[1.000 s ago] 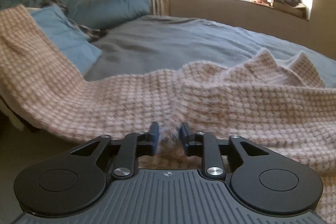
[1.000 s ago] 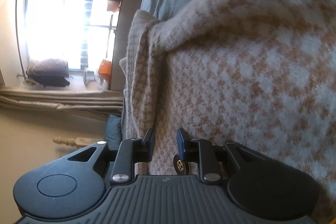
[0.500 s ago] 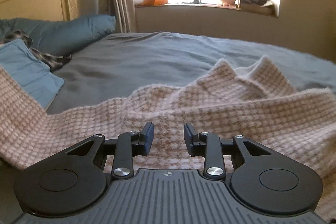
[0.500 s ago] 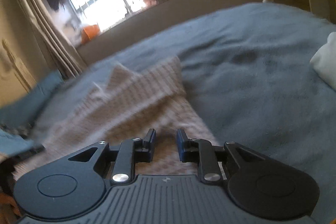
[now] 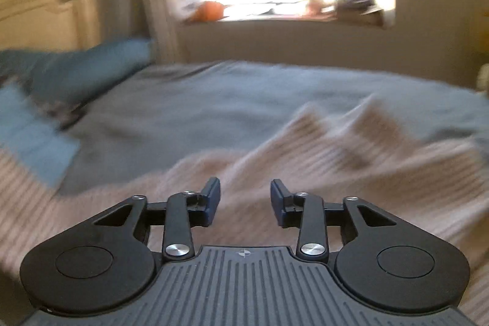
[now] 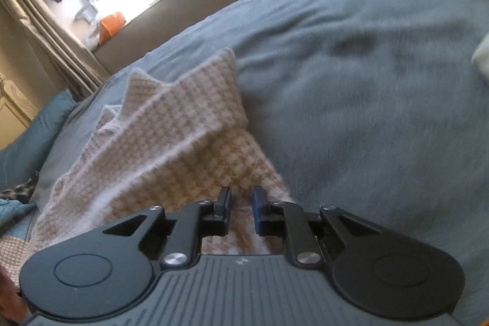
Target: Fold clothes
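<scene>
Houndstooth knit (image 6: pixel 183 124) long axis toward window; left hand-held gripper (image 5: pixel 245 197) spreading, empty; right (image 6: pixel 241 211) narrowing, nothing pinched.

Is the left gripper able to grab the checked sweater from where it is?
Probably yes. The left gripper has just been opening, nothing between its jaws, and the checked sweater lies right ahead on the grey bedspread, nothing in between.

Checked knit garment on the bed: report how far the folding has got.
Done: the checked knit garment lies on the grey bedspread with one layer turned over another, so a first fold looks made. In hand: nothing is gripped; the left gripper has just been opening, the right gripper closing, both over the cloth with no fabric pinched. Left: one end trails past the bed edge; more folds remain.
</scene>
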The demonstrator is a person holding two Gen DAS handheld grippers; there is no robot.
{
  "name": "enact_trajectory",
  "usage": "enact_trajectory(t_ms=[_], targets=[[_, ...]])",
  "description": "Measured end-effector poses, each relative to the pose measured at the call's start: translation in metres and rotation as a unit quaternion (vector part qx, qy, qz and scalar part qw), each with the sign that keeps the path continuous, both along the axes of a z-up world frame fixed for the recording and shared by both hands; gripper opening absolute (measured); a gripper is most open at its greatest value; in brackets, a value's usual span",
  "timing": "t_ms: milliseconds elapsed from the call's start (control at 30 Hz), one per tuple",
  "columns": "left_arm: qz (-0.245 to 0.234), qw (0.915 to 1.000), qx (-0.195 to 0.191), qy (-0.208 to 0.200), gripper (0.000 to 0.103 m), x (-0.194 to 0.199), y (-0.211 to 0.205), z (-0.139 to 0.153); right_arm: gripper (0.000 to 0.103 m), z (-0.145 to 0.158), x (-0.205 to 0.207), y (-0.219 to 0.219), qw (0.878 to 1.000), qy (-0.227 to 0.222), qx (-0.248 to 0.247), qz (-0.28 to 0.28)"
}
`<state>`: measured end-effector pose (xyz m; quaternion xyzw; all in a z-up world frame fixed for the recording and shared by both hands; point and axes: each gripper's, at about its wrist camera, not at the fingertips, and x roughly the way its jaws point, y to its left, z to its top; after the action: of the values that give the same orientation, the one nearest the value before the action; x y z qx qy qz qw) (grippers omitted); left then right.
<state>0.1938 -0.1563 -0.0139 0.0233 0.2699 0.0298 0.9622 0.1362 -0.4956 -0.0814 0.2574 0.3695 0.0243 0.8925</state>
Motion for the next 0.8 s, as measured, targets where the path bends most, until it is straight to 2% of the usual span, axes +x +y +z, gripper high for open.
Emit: enact_trajectory(t_ms=[33,67,100,167,233,333,467,500,567,600,633,700,733,767,800], targets=[[-0.037,0.9993,-0.004,0.007,0.059,0.014,-0.017,0.01,0.015,-0.004,-0.004,-0.002,1.0,-0.009,0.01,-0.004],[-0.076,0.9967,-0.013,0.023,0.063,0.03,-0.036,0.018,0.015,-0.007,-0.008,-0.004,1.0,-0.018,0.02,-0.007],[-0.118,0.9916,-0.028,0.046,0.066,0.048,-0.059,0.024,0.015,-0.011,-0.011,-0.006,0.999,-0.027,0.03,-0.011],[-0.198,0.9751,-0.041,0.09,0.066,0.084,-0.109,0.027,0.014,-0.017,-0.018,-0.009,0.998,-0.045,0.041,-0.014],[-0.242,0.9626,-0.025,0.12,0.066,0.113,-0.161,0.023,0.014,-0.02,-0.022,-0.009,0.997,-0.063,0.036,-0.013],[-0.262,0.9492,0.046,0.168,0.067,0.147,-0.226,0.005,0.014,-0.021,-0.025,-0.006,0.996,-0.079,0.026,-0.013],[-0.282,0.9282,0.141,0.198,0.067,0.163,-0.275,-0.021,0.014,-0.026,-0.028,-0.008,0.995,-0.096,0.032,-0.013],[-0.282,0.9245,0.16,0.2,0.066,0.164,-0.28,-0.027,0.014,-0.028,-0.029,-0.009,0.994,-0.099,0.038,-0.014],[-0.292,0.9195,0.169,0.202,0.063,0.164,-0.288,-0.031,0.014,-0.031,-0.029,-0.011,0.993,-0.105,0.046,-0.015],[-0.298,0.9172,0.171,0.202,0.059,0.164,-0.291,-0.032,0.014,-0.032,-0.029,-0.012,0.993,-0.107,0.049,-0.016],[-0.298,0.916,0.167,0.21,0.048,0.165,-0.294,-0.035,0.014,-0.032,-0.029,-0.012,0.993,-0.108,0.051,-0.016],[-0.29,0.9128,0.172,0.231,0.036,0.167,-0.3,-0.044,0.014,-0.034,-0.027,-0.011,0.993,-0.11,0.05,-0.017],[-0.288,0.9108,0.181,0.234,0.021,0.167,-0.301,-0.049,0.014,-0.034,-0.027,-0.011,0.992,-0.112,0.05,-0.018],[-0.287,0.9089,0.192,0.235,0.014,0.166,-0.302,-0.053,0.013,-0.035,-0.026,-0.012,0.992,-0.113,0.052,-0.018],[-0.283,0.9117,0.189,0.23,0.012,0.165,-0.3,-0.052,0.013,-0.036,-0.025,-0.012,0.992,-0.114,0.053,-0.018]])
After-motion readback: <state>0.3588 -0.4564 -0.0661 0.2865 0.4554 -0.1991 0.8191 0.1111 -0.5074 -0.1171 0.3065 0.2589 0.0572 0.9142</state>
